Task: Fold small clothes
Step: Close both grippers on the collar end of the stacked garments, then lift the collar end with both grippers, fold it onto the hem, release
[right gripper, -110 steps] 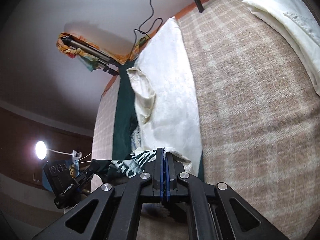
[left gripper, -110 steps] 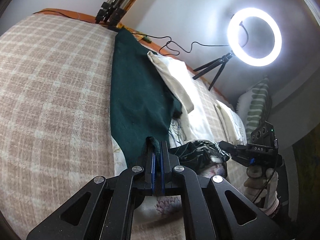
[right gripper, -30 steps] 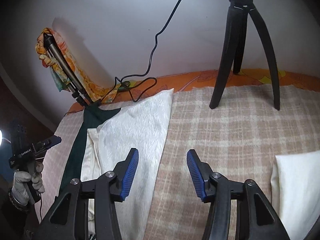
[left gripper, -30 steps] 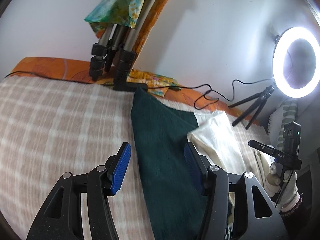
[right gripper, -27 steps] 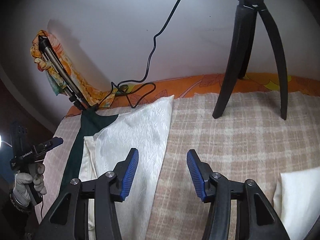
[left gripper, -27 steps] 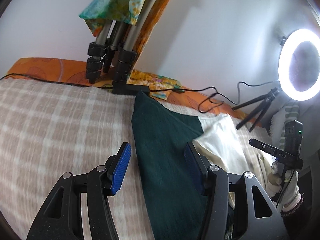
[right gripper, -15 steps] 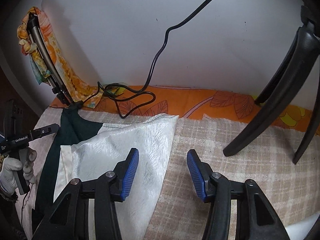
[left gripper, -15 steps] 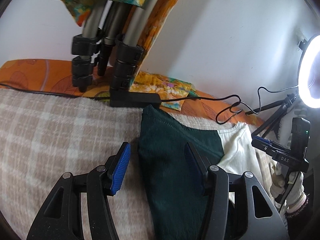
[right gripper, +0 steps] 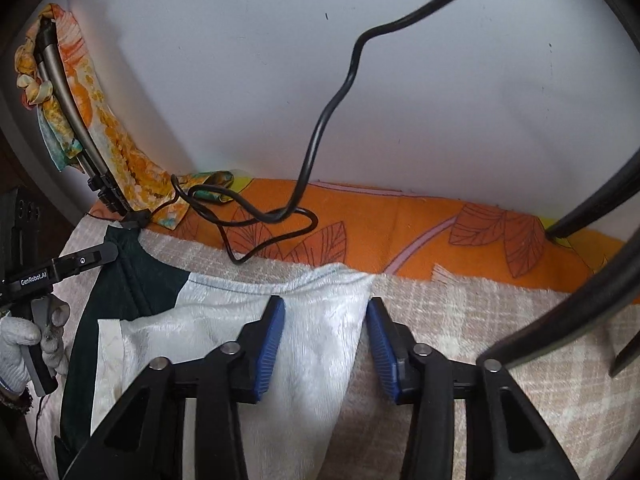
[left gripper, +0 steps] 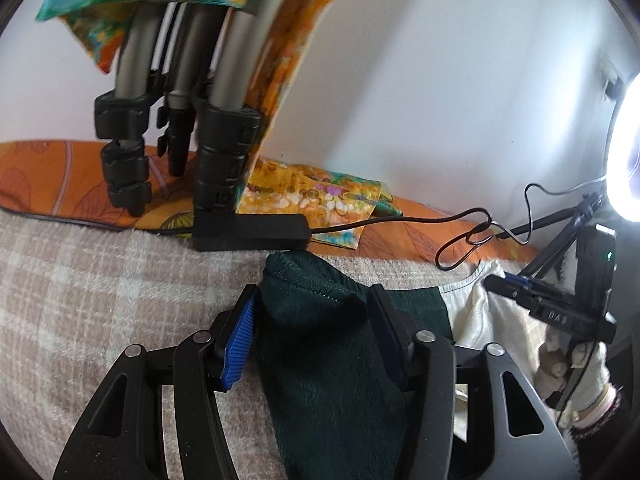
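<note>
The left gripper [left gripper: 310,336] is closing, jaws apart around the dark green ribbed cloth [left gripper: 320,360]; the right gripper [right gripper: 326,336] is closing, apart around the cream textured cloth [right gripper: 320,344]

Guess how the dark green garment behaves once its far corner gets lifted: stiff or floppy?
Probably floppy: the dark green garment already bunches into a soft hump between the left gripper pads. Likely light, since it lies thin on the checked blanket. Its napped surface may cling and drag the cream garment overlapping it.
</note>
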